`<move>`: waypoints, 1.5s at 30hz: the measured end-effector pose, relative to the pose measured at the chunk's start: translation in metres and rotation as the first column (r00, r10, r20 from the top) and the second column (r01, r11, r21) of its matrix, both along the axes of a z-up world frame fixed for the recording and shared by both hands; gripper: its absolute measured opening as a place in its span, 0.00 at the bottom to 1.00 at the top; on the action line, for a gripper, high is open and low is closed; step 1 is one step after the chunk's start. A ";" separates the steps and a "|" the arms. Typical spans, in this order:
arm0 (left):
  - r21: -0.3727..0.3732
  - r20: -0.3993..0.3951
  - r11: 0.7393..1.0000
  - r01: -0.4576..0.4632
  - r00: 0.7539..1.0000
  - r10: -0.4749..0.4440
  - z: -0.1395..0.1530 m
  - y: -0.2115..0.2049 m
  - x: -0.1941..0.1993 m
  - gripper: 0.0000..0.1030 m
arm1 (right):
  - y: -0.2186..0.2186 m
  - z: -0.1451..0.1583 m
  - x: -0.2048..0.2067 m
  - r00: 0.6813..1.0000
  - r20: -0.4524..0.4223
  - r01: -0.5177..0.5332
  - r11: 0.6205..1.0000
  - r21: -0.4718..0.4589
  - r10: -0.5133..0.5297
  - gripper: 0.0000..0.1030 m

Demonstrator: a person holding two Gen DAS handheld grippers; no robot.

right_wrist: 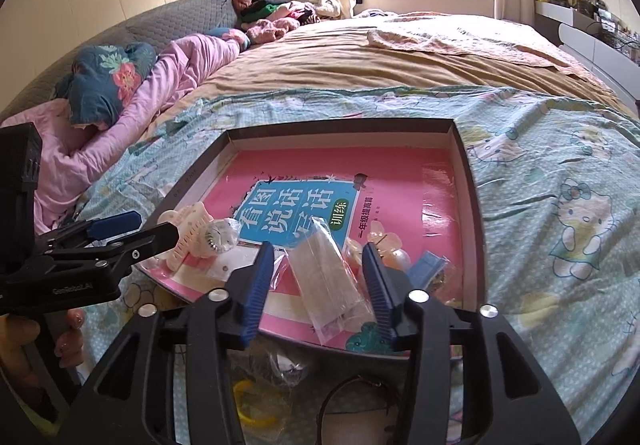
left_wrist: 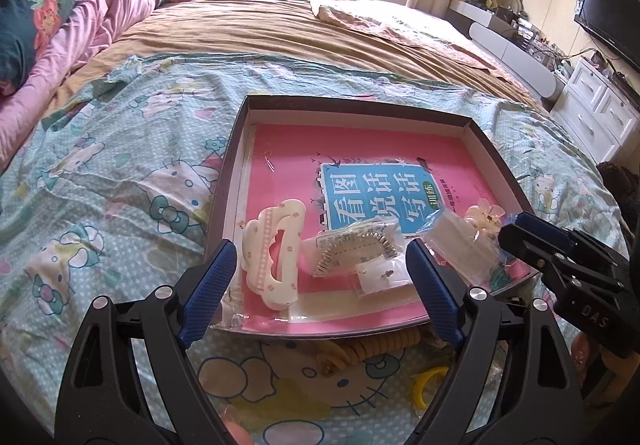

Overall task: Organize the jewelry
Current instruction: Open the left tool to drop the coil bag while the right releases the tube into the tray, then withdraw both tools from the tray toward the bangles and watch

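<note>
Jaws on my right gripper (right_wrist: pixel 318 287) stand apart, clear plastic packet (right_wrist: pixel 330 277) lying loose between them, pads not pressing it. Left gripper (left_wrist: pixel 322 287) is wide apart too, clamping nothing; cream hair claw (left_wrist: pixel 272 251) sits at its 11 o'clock, bagged silver comb (left_wrist: pixel 354 247) at 12. All of it rests in the dark tray (left_wrist: pixel 236 149) on the pink book (left_wrist: pixel 360 149), bedsheet (left_wrist: pixel 120 185) around. My read: packet is light, floppy and slick, so pinch a flat edge at 6 o'clock. Hair claw is stiff but brittle; take it across its spine.
</note>
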State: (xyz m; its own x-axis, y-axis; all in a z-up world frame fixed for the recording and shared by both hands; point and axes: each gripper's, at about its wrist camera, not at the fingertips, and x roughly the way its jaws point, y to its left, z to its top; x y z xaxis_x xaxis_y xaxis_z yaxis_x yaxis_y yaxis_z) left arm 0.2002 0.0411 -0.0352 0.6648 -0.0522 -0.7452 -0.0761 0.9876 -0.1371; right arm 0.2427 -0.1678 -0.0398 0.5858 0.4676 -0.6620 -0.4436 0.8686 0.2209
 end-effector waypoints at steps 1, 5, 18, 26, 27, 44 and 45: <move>-0.002 0.000 1.000 -0.002 1.000 0.002 0.001 0.000 -0.001 0.79 | -0.001 0.001 -0.002 1.000 0.002 0.002 1.000 0.002 -0.002 0.52; -0.007 0.012 1.000 -0.010 1.000 0.010 0.005 0.002 -0.004 0.89 | -0.007 0.006 -0.009 1.000 0.013 0.018 1.000 0.015 -0.019 0.67; -0.036 0.063 0.999 -0.032 0.997 0.034 0.021 0.005 -0.025 0.91 | -0.030 0.029 -0.030 0.996 0.058 0.059 0.997 0.055 -0.062 0.84; -0.027 0.090 1.000 -0.008 0.996 0.010 0.031 -0.007 -0.042 0.91 | -0.042 0.042 -0.044 0.993 0.089 0.066 0.996 0.062 -0.071 0.84; -0.023 0.095 1.000 -0.003 0.995 0.005 0.032 -0.009 -0.044 0.91 | -0.043 0.043 -0.045 0.993 0.092 0.067 0.996 0.063 -0.072 0.84; 0.013 0.112 0.999 0.030 0.993 -0.031 0.041 -0.025 -0.069 0.91 | -0.054 0.054 -0.072 0.989 0.134 0.053 0.998 0.046 -0.059 0.84; 0.015 0.111 0.999 0.031 0.993 -0.033 0.041 -0.025 -0.070 0.91 | -0.054 0.054 -0.073 0.989 0.134 0.051 0.998 0.042 -0.056 0.84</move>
State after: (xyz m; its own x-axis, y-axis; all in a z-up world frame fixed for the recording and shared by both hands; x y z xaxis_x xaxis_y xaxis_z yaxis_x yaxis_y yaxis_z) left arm 0.1305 0.0160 0.0054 0.7416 -0.0653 -0.6677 -0.0294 0.9911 -0.1295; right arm 0.1696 -0.2219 0.0143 0.6937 0.4563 -0.5573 -0.4246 0.8841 0.1953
